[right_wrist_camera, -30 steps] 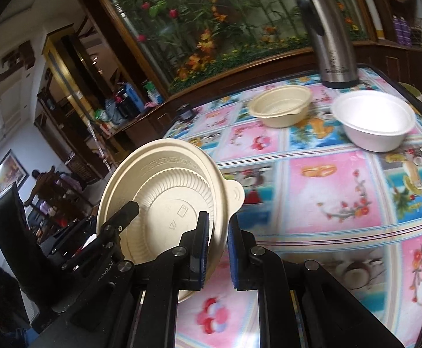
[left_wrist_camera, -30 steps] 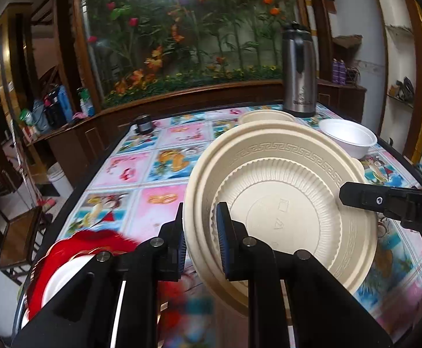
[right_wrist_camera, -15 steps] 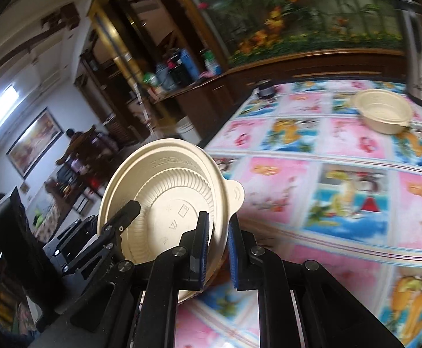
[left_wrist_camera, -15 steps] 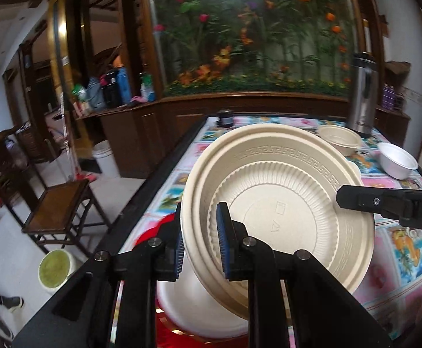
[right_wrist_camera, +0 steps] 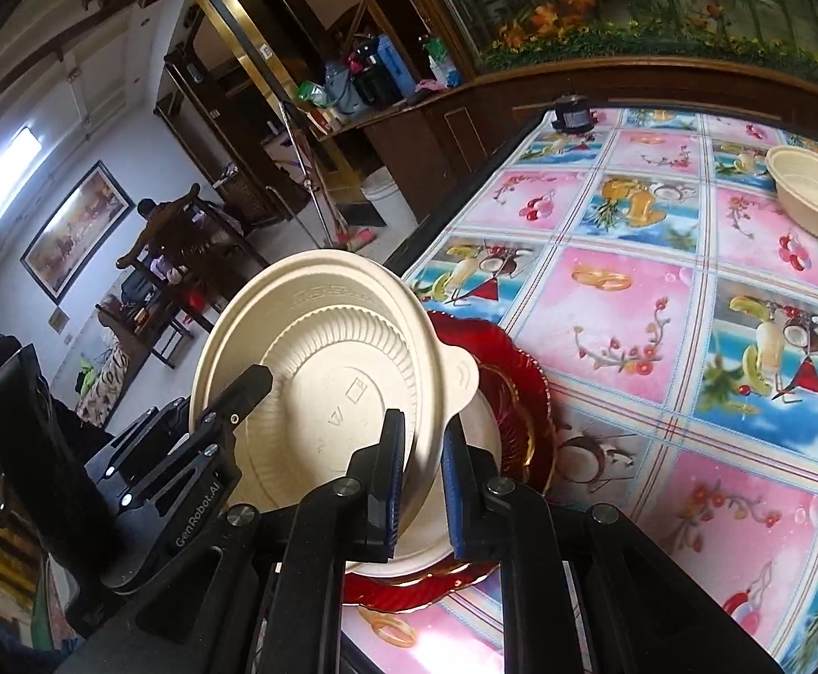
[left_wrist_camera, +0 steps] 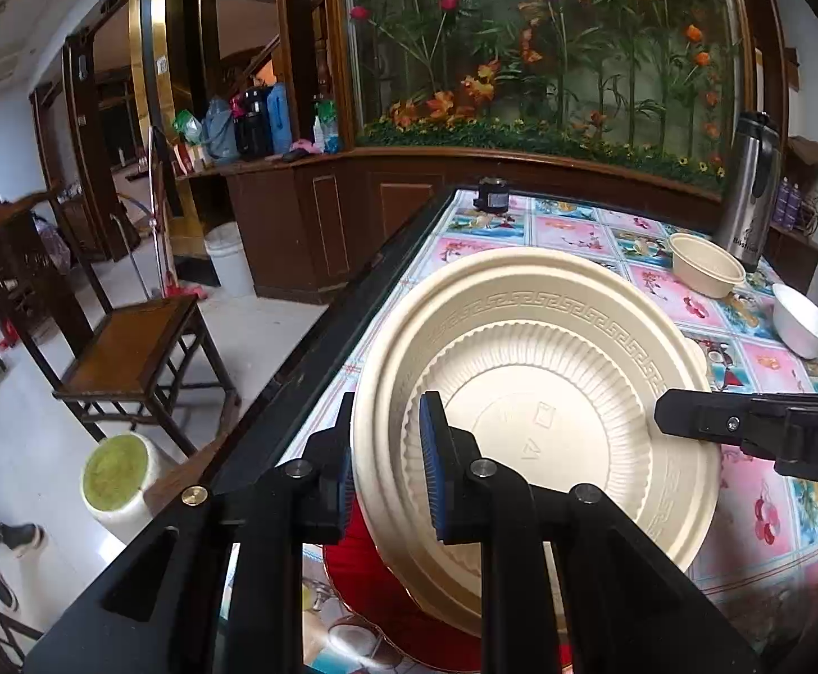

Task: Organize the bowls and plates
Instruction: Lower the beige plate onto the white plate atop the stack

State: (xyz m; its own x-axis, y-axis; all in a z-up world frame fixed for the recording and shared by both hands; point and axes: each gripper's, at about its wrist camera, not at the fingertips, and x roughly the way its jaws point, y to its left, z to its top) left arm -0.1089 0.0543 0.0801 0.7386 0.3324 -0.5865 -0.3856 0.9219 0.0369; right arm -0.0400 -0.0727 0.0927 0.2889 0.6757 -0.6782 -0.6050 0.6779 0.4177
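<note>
Cream plate above a red one, over a tablecloth (right_wrist_camera: 662,337) of pink and blue squares

The cream plate (left_wrist_camera: 549,410) carried a key-pattern border and ribbed ring; the red plate (right_wrist_camera: 521,393) showed a gold line. The cloth's squares bore fruit and drink prints. One bowl (left_wrist_camera: 704,272) was cream, another (left_wrist_camera: 802,323) white. The grippers were black with blue pads (left_wrist_camera: 428,472).

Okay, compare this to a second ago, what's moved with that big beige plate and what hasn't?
The beige plate has been carried sideways across the table, away from the steel flask end, and now hangs tilted over the red plate stack at the table's edge. Unchanged: the left claw and right claw stay pinched on opposite rims, nothing let go; the beige bowl and white bowl sit where they were.
</note>
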